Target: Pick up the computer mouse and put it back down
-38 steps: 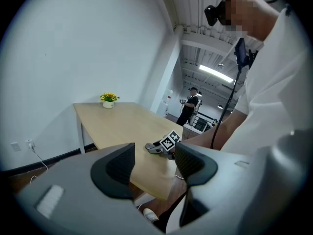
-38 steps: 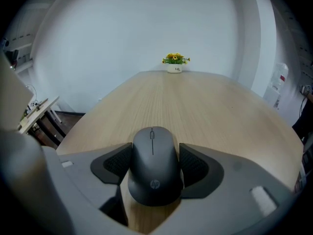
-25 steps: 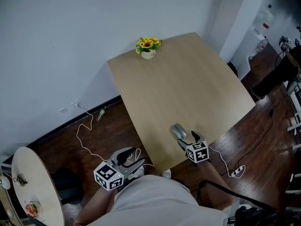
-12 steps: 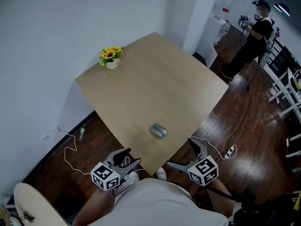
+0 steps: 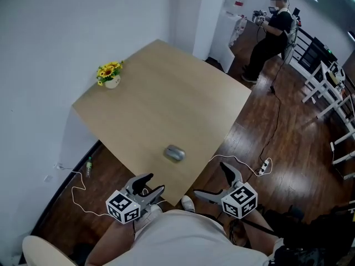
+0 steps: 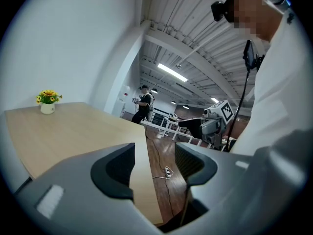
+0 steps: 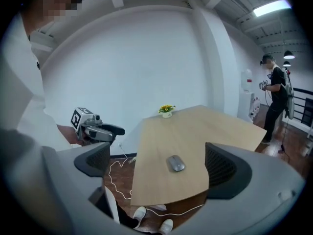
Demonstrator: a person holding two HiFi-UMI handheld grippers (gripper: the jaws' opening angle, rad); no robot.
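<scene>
The grey computer mouse (image 5: 174, 153) (image 7: 175, 163) lies on the light wooden table (image 5: 166, 104), close to its near edge, and nothing touches it. My right gripper (image 5: 213, 182) (image 7: 159, 165) hangs off the table's near corner, back from the mouse. Its jaws are opening wide and nothing is between them. My left gripper (image 5: 150, 183) (image 6: 155, 163) is held near the person's body, left of the table corner, with its jaws apart and empty. In the left gripper view the mouse is hidden.
A small pot of yellow flowers (image 5: 109, 73) (image 7: 167, 110) stands at the table's far corner by the white wall. A power strip with cable (image 5: 264, 164) lies on the wooden floor to the right. Another person (image 5: 272, 24) stands far right. White cable (image 5: 72, 190) trails on the left.
My right gripper has let go of the mouse, opened wide and pulled back off the table edge. The mouse stays on the table. The head view has swung round.
</scene>
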